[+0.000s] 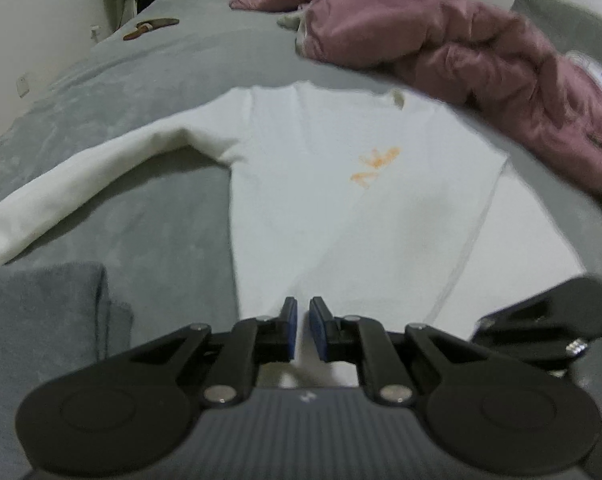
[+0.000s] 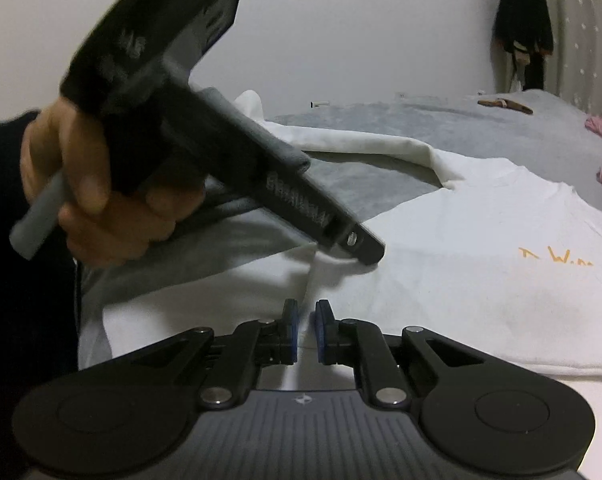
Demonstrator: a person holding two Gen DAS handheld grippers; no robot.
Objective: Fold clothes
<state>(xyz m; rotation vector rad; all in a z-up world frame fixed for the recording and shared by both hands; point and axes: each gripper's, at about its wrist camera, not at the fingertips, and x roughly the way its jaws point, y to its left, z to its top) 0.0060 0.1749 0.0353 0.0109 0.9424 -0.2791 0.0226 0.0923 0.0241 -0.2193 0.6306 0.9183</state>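
A grey bed [image 1: 149, 92] fills the room, with a pink quilted jacket [image 1: 461, 48] heaped along its far side. Spread flat in the middle lies the white long-sleeved shirt [image 1: 341, 200], one sleeve stretched out sideways. At its near hem the left tongs [image 1: 303, 322] and right tongs [image 2: 305, 330] each hover with a narrow gap between their blue pads, clamping nothing.

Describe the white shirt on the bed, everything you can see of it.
The white shirt is a long-sleeved top of soft, matte fabric with a small orange print on its chest. It lies spread flat on the grey bedcover, one sleeve stretched out sideways, collar toward the pink jacket. Both grippers sit at its hem, fingers nearly closed on the fabric.
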